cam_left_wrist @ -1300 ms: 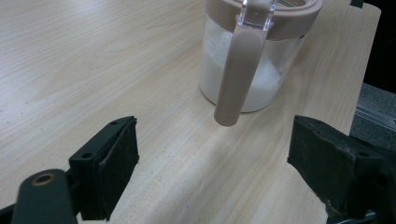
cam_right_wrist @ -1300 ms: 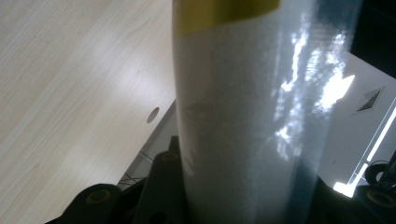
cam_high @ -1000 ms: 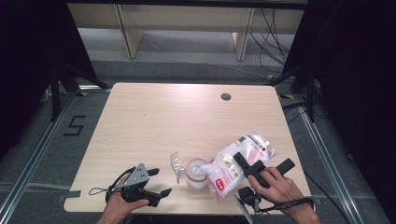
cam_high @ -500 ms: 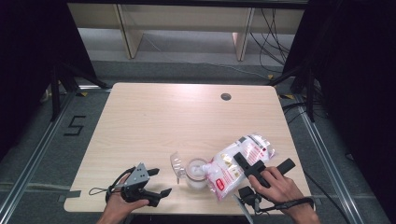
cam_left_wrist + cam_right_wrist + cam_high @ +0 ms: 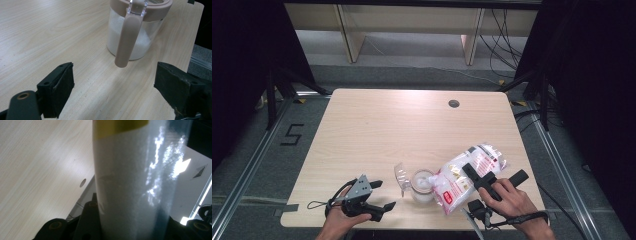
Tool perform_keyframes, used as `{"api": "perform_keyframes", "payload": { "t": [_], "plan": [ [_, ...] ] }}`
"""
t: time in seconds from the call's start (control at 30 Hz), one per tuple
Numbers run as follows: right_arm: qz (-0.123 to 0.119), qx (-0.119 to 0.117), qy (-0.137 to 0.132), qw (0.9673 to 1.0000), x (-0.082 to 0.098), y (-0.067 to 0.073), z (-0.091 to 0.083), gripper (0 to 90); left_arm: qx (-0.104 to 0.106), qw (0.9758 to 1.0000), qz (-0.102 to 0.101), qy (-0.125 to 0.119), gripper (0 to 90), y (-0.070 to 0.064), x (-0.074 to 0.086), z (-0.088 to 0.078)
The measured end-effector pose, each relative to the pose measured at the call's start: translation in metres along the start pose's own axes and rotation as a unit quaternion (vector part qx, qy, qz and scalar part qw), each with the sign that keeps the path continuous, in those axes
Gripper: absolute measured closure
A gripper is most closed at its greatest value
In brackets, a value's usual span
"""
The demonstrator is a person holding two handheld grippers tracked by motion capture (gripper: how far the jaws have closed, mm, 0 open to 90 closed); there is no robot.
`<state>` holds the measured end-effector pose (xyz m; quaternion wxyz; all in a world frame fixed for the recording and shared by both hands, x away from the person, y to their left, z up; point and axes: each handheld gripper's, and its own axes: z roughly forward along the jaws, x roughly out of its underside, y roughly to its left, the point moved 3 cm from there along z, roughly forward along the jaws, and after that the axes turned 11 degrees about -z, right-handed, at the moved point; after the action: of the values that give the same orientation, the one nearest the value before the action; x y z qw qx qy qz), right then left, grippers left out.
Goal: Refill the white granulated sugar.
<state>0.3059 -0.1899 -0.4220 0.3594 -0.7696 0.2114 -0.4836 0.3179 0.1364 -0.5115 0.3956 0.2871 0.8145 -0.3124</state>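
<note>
- Your right hand-held gripper (image 5: 476,176) is clamped on the bag (image 5: 462,175), tilted mouth-down over the jar (image 5: 422,186); nothing has shifted in the last second, so the pour looks steady.
- Your left hand-held gripper (image 5: 379,195) sits on the surface (image 5: 377,130) by the jar, jaws wide, empty.
- The jar's lid (image 5: 401,176) stands flipped open.

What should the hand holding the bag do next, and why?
Probably tip the bag a little further. The right gripper holds it slanted with its low end over the open jar, which is only part full of white grains, so more would likely pour in.
</note>
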Motion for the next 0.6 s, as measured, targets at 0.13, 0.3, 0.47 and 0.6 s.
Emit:
{"api": "perform_keyframes", "payload": {
  "t": [0.13, 0.3, 0.47, 0.6],
  "plan": [
    [-0.001, 0.001, 0.001, 1.0000, 0.0004, -0.0001, -0.0001, 77.8, 0.000, 1.0000, 0.000, 0.000, 15.6, 0.0002, 0.0000, 0.0000],
    [-0.002, -0.001, 0.001, 1.0000, 0.0002, 0.0001, -0.0001, 77.8, -0.001, 1.0000, 0.000, 0.001, 15.6, 0.0002, 0.0001, 0.0001],
    [0.000, 0.000, -0.001, 1.0000, 0.0003, -0.0004, -0.0002, 77.8, -0.002, 1.0000, 0.001, 0.002, 15.5, 0.0005, 0.0001, -0.0001],
    [-0.001, -0.001, 0.000, 1.0000, 0.0003, -0.0005, -0.0002, 77.9, 0.000, 1.0000, 0.000, 0.000, 15.6, 0.0000, 0.0001, 0.0001]
  ]
}}
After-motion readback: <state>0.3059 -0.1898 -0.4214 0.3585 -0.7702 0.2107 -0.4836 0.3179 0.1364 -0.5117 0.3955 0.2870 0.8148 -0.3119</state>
